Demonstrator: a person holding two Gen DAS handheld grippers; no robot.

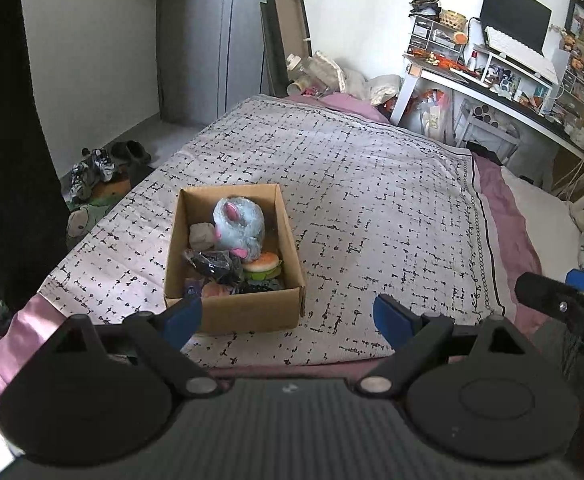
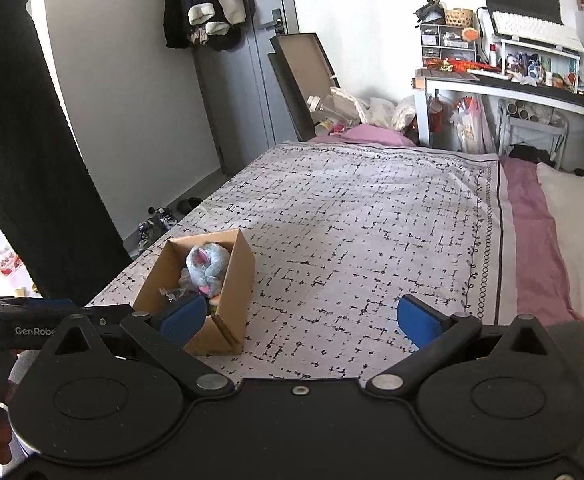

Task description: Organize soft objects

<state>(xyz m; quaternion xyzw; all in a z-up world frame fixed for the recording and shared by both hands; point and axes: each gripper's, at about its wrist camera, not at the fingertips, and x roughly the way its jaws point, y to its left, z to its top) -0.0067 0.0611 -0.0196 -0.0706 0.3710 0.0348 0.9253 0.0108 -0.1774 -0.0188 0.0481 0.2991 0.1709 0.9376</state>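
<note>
**Ana:** So, where do the soft things stand?

**Ben:** All in the cardboard box (image 1: 233,312) near the left edge of the bed (image 1: 372,208): a blue plush toy (image 1: 239,227) on top, a plush burger (image 1: 263,264) beside it, a grey bundle (image 1: 201,236) and a dark wrapped item (image 1: 211,265) toward the box's left side. I see nothing soft loose on the patterned blanket (image 2: 352,220), so I judge the sorting is about finished.

**Ana:** And what would finish it well?

**Ben:** Check that nothing rides above the rim. If the blue plush sits proud, press it down gently from above, centred, so the light box doesn't skid on the blanket.

**Ana:** The claws?

**Ben:** The left claw (image 1: 287,316) is spread wide and holds nothing; its left pad overlaps the box's near wall in view, though I cannot tell if it touches. The right claw (image 2: 302,318) is likewise spread wide and empty, hovering above the bed's near edge.
</note>
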